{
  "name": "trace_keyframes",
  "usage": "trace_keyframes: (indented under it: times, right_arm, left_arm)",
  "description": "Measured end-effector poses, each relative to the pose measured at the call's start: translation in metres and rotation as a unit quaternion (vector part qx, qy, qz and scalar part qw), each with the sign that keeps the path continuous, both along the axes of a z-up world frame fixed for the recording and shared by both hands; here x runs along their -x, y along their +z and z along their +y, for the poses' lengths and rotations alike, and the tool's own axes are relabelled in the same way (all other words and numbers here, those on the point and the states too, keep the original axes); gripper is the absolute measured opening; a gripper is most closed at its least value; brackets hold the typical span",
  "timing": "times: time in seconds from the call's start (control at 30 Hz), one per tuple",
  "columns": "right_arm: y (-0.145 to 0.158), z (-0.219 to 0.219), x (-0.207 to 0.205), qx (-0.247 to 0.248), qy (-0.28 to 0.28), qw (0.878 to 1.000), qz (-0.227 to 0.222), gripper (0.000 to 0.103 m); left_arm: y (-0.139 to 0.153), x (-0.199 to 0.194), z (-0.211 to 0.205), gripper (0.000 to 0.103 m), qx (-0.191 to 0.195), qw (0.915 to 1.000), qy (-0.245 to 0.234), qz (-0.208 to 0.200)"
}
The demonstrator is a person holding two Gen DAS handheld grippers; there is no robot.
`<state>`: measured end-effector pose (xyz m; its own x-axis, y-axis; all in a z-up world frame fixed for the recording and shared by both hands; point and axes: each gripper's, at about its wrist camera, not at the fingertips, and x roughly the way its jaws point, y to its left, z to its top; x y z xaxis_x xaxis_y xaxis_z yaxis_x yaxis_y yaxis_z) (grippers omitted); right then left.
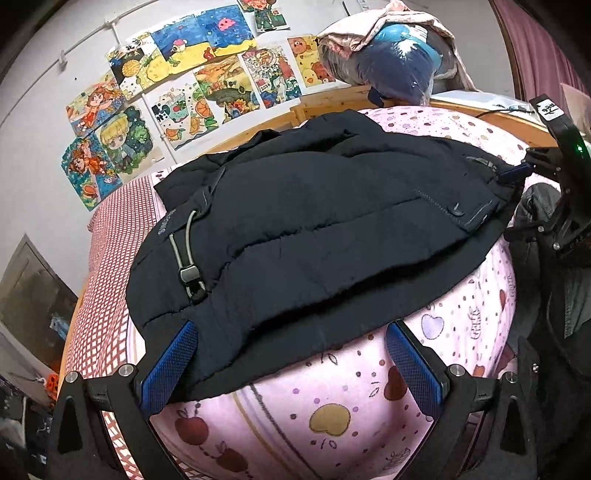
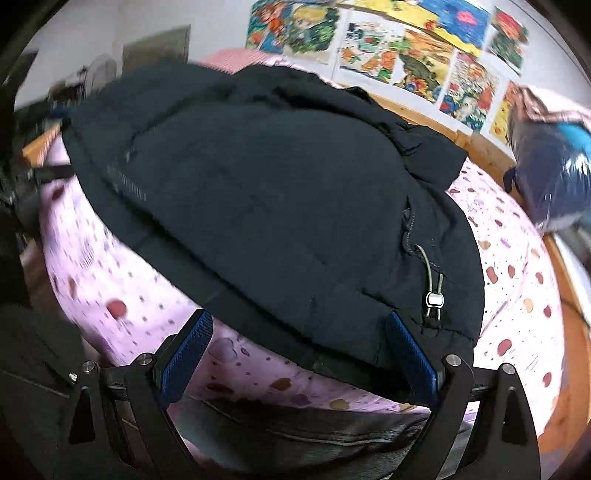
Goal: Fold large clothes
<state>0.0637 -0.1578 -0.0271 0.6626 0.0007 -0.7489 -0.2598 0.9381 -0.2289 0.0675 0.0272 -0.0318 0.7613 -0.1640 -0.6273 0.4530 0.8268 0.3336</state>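
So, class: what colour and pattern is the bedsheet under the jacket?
The bedsheet is pink with fruit and dot prints, clearest in the left wrist view.

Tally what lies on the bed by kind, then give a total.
Black padded jacket: 1
Plastic-wrapped blue bundle: 1
Pink cloth draped over that bundle: 1
Total: 3

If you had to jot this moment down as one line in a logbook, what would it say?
task: fold jacket | black jacket spread on pink bedsheet | left tongs open at near hem | right tongs open at near hem | nothing gripped
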Motion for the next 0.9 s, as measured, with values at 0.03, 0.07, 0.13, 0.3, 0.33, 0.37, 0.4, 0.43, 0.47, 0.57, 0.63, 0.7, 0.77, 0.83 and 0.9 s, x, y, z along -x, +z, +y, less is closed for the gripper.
trace_keyframes:
  times: [0.03, 0.07, 0.13, 0.3, 0.33, 0.37, 0.4, 0.43, 0.47, 0.57, 0.63, 0.7, 0.77, 0.83, 0.9]
  right_arm:
    - [-0.001, 0.003, -0.001, 0.009, 0.0, 1.0, 0.001, 0.092]
    - [-0.004, 0.006, -0.001, 0.021, 0.0, 1.0, 0.0, 0.092]
    - [-0.006, 0.009, -0.002, 0.037, -0.007, 0.999, -0.003, 0.092]
    - [-0.003, 0.013, -0.006, 0.056, -0.046, 0.997, -0.037, 0.092]
    - [0.001, 0.014, -0.005, 0.05, -0.05, 0.997, -0.044, 0.092]
    - [0.005, 0.013, -0.003, 0.042, -0.055, 0.996, -0.054, 0.092]
    - [0.01, 0.011, -0.001, 0.033, -0.06, 0.995, -0.068, 0.092]
    - [0.014, 0.008, 0.0, 0.027, -0.063, 0.995, -0.078, 0.092]
    - [0.016, 0.002, 0.0, 0.02, -0.067, 0.994, -0.088, 0.092]
    - [0.023, -0.006, 0.005, -0.006, -0.076, 0.991, -0.109, 0.092]
    - [0.024, -0.014, 0.002, -0.019, -0.08, 0.99, -0.115, 0.092]
    - [0.024, -0.017, 0.002, -0.024, -0.084, 0.989, -0.121, 0.092]
    - [0.026, -0.025, -0.008, -0.023, -0.084, 0.988, -0.126, 0.092]
    - [0.029, -0.025, -0.011, -0.019, -0.082, 0.987, -0.134, 0.092]
    - [0.031, -0.026, -0.013, -0.016, -0.082, 0.987, -0.141, 0.092]
  left_arm:
    - [-0.003, 0.001, -0.001, 0.103, -0.004, 1.0, 0.0, -0.002]
    - [-0.004, 0.001, -0.002, 0.103, -0.007, 1.0, 0.0, -0.004]
    - [-0.008, 0.003, -0.003, 0.103, -0.013, 0.9999, 0.0, -0.009]
    - [-0.011, 0.006, -0.003, 0.103, -0.015, 0.9996, 0.003, -0.023]
    - [-0.012, 0.007, -0.004, 0.103, -0.017, 0.9994, 0.005, -0.031]
    - [-0.012, 0.01, -0.005, 0.103, -0.019, 0.9989, 0.006, -0.042]
    - [-0.013, 0.011, -0.006, 0.103, -0.021, 0.9986, 0.006, -0.048]
    - [-0.014, 0.013, -0.007, 0.103, -0.027, 0.9979, 0.007, -0.058]
    - [-0.014, 0.013, -0.008, 0.103, -0.03, 0.9974, 0.008, -0.065]
    - [-0.011, 0.018, -0.01, 0.103, -0.033, 0.9946, 0.01, -0.098]
    - [-0.009, 0.017, -0.011, 0.103, -0.037, 0.993, 0.017, -0.111]
    - [-0.009, 0.014, -0.011, 0.103, -0.04, 0.9921, 0.022, -0.117]
    - [-0.006, 0.013, -0.011, 0.103, -0.036, 0.9913, 0.022, -0.125]
    - [-0.002, 0.015, -0.011, 0.103, -0.029, 0.9897, 0.018, -0.139]
    - [0.0, 0.015, -0.011, 0.102, -0.031, 0.9873, 0.017, -0.155]
